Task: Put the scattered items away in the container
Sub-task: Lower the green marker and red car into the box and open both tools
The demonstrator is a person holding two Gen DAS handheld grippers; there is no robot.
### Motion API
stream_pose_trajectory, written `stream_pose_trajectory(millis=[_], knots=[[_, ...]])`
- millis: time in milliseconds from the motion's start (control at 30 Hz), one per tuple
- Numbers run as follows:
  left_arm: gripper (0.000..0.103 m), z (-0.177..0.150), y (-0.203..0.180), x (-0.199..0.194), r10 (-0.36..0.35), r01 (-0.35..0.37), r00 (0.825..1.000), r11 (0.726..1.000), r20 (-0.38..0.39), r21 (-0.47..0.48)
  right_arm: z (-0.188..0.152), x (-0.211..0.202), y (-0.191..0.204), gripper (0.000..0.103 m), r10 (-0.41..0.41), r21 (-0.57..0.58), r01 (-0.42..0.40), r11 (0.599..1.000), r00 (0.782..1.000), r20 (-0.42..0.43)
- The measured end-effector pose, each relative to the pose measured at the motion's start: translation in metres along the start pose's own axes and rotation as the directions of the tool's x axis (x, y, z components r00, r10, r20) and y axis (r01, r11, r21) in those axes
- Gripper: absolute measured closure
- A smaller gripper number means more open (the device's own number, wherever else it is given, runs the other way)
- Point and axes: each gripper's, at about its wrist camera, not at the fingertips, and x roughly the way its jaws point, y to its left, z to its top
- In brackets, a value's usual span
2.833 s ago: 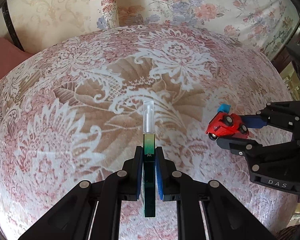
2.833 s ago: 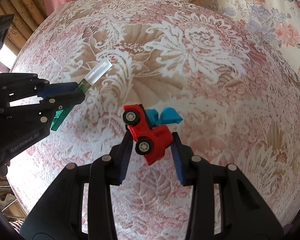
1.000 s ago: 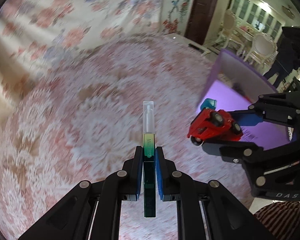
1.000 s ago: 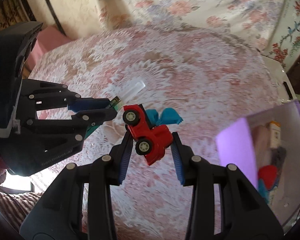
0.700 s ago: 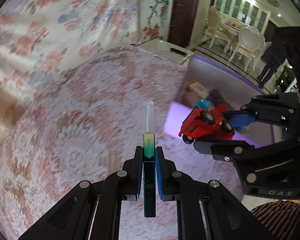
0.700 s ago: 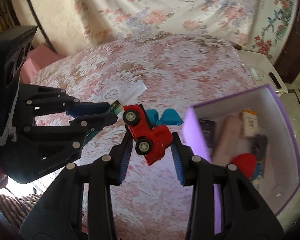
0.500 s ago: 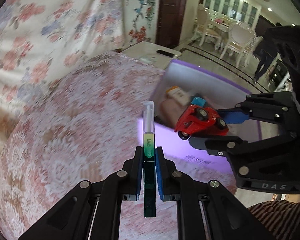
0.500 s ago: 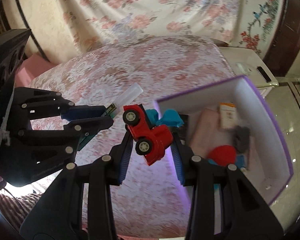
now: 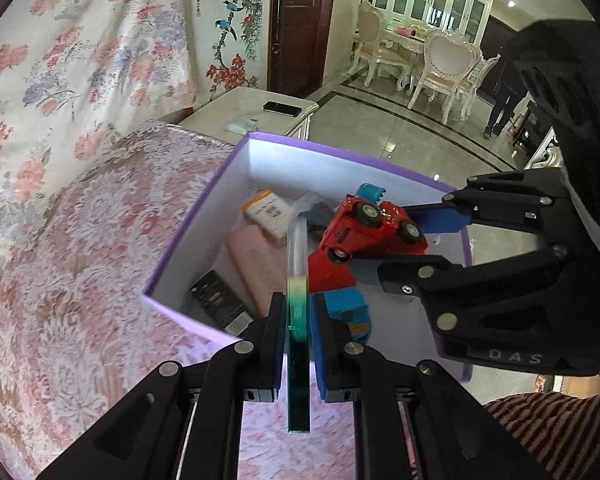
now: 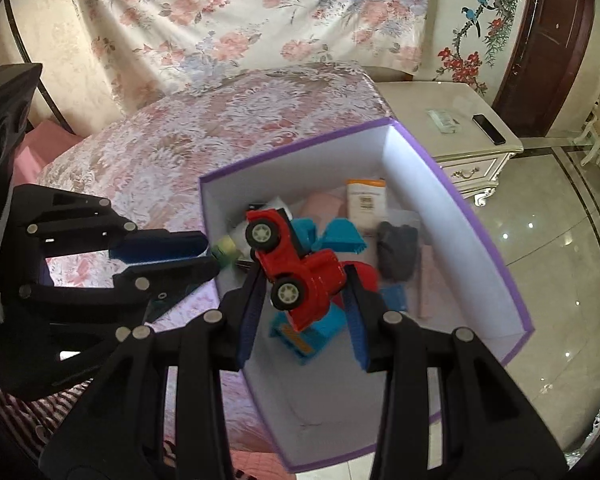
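My left gripper (image 9: 298,312) is shut on a slim green tube (image 9: 297,292) with a clear cap that points over the purple box (image 9: 188,236). To its right, my right gripper (image 9: 388,242) is shut on a red toy car (image 9: 374,228) with a blue scoop, hanging above the box's inside. In the right wrist view the car (image 10: 296,268) sits tilted between the blue pads of the right gripper (image 10: 304,280). The left gripper (image 10: 210,255) with the tube's end (image 10: 226,250) is at the near left wall of the box (image 10: 460,184).
The box holds several items: a pink tube (image 9: 256,264), a white carton (image 10: 366,200), a black pack (image 9: 220,304), a blue toy truck (image 10: 304,336). It stands on the bed's floral cover (image 9: 80,260). A bedside table (image 10: 440,120) with a phone and shiny floor (image 10: 560,260) lie beyond.
Both grippers have swung together from over the bedspread to above the purple box, which has come fully into view. Each keeps its hold on its item.
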Motion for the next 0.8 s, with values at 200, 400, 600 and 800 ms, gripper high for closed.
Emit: stream_pose_trajectory(millis=[200, 400, 600, 800], knots=[[0.091, 0.005, -0.010, 0.016, -0.023, 0.022, 1.000, 0.999, -0.016, -0.026, -0.005, 0.009, -0.033, 0.061, 0.003, -0.006, -0.004, 1.000, 0.999, -0.047], [0.091, 0.000, -0.017, 0.033, -0.044, 0.041, 0.998, 0.998, -0.052, -0.052, -0.017, 0.025, -0.064, 0.061, -0.023, 0.016, 0.025, 1.000, 0.993, -0.118], [0.091, 0.001, -0.027, 0.054, -0.067, 0.062, 0.994, 0.997, -0.091, -0.050, -0.033, 0.045, -0.092, 0.061, -0.060, 0.047, 0.071, 0.996, 0.978, -0.201], [0.089, -0.001, -0.042, 0.072, -0.099, 0.096, 0.985, 0.995, -0.138, -0.028, -0.043, 0.055, -0.114, 0.061, -0.107, 0.045, 0.124, 0.991, 0.957, -0.269]])
